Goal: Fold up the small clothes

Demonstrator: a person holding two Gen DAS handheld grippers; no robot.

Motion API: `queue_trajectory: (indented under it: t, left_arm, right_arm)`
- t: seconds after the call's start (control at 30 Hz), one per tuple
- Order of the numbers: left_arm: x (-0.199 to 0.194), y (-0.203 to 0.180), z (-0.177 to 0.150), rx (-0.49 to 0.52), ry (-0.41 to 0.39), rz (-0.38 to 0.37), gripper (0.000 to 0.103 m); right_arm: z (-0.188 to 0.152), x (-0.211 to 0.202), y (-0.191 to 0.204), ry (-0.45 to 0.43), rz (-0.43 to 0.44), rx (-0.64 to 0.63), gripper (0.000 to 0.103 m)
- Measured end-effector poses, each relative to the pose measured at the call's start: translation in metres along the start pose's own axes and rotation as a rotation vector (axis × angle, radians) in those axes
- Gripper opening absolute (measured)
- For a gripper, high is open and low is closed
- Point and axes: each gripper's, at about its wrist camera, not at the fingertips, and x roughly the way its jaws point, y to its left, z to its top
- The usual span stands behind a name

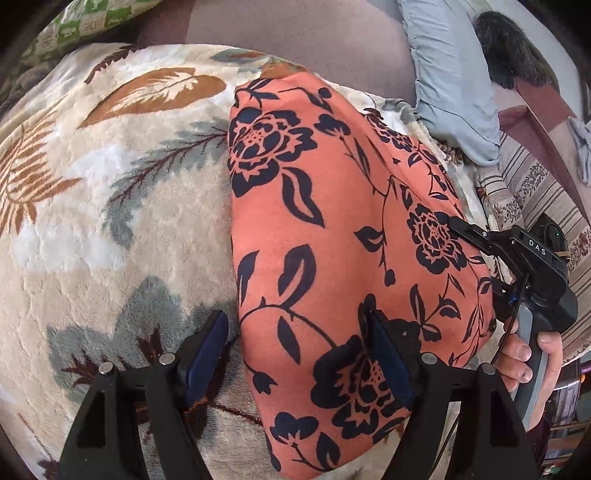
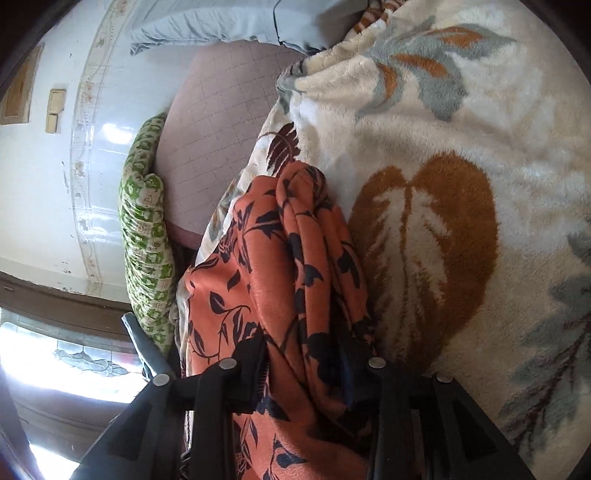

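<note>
An orange garment with dark blue flowers lies folded on a cream plush blanket. My left gripper is open over the garment's near left edge, one finger on the blanket, the other on the cloth. My right gripper shows at the garment's right edge, pinching the cloth. In the right wrist view the right gripper is shut on a bunched edge of the garment, with layers of cloth between its fingers.
The blanket covers a bed with a mauve sheet. A pale blue pillow and a striped cloth lie at the right. A green patterned cushion lies by a white tiled wall.
</note>
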Motion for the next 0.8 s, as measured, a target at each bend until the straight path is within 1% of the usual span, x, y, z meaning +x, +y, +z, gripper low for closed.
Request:
queue_trajectory:
  t: [0.03,0.07,0.13,0.2,0.23,0.27,0.3,0.33,0.4,0.43,0.47,0.5,0.57,0.63,0.7,0.73,0.77,0.8]
  left_arm:
    - [-0.007,-0.002,0.004,0.005,-0.02,-0.001,0.078]
    - [-0.013,-0.003,0.01,0.008,-0.047,-0.004,0.078]
    - [-0.024,-0.005,0.026,0.014,-0.084,0.001,0.078]
    - [-0.029,-0.006,0.046,0.021,-0.113,0.039,0.078]
    - [-0.029,-0.008,0.057,0.029,-0.133,0.057,0.078]
    - [-0.027,-0.009,0.069,0.037,-0.151,0.08,0.078]
    - [-0.024,-0.01,0.08,0.04,-0.161,0.109,0.078]
    - [-0.019,-0.008,0.091,0.04,-0.167,0.134,0.078]
    - [-0.008,-0.008,0.109,0.038,-0.172,0.177,0.078]
    - [-0.002,-0.008,0.116,0.039,-0.174,0.203,0.078]
    - [0.005,-0.008,0.122,0.041,-0.177,0.228,0.078]
    - [0.013,-0.008,0.128,0.041,-0.177,0.249,0.078]
    - [0.027,-0.007,0.135,0.05,-0.17,0.291,0.078]
    - [0.045,-0.006,0.139,0.063,-0.143,0.348,0.078]
    - [0.062,-0.002,0.139,0.079,-0.107,0.386,0.079]
    - [0.069,-0.002,0.138,0.106,-0.1,0.409,0.081]
    - [0.074,-0.003,0.136,0.14,-0.112,0.443,0.088]
    - [0.077,-0.004,0.134,0.175,-0.132,0.486,0.092]
  right_arm:
    - [0.002,-0.005,-0.001,-0.006,0.008,0.01,0.04]
    - [0.003,-0.012,-0.001,-0.026,0.015,0.018,0.049]
    - [0.004,-0.027,0.004,-0.1,0.01,0.0,0.059]
    - [0.005,-0.041,0.014,-0.144,-0.011,-0.051,0.06]
    - [0.004,-0.048,0.02,-0.174,0.002,-0.084,0.06]
    - [0.002,-0.052,0.028,-0.186,0.041,-0.128,0.059]
    - [0.0,-0.052,0.037,-0.167,0.077,-0.176,0.059]
    - [-0.003,-0.05,0.045,-0.142,0.081,-0.216,0.058]
    - [-0.01,-0.044,0.057,-0.122,0.075,-0.28,0.056]
    - [-0.013,-0.038,0.062,-0.096,0.081,-0.301,0.053]
    - [-0.014,-0.031,0.063,-0.061,0.082,-0.307,0.047]
    - [-0.016,-0.024,0.061,-0.034,0.073,-0.301,0.046]
    - [-0.017,-0.014,0.054,-0.02,0.045,-0.279,0.045]
    - [-0.015,-0.006,0.041,0.0,0.024,-0.227,0.045]
    - [-0.013,0.003,0.026,0.043,0.009,-0.163,0.039]
    - [-0.013,0.006,0.023,0.055,-0.003,-0.161,0.037]
    - [-0.012,0.008,0.022,0.058,-0.011,-0.17,0.037]
    - [-0.013,0.009,0.023,0.057,-0.018,-0.182,0.037]
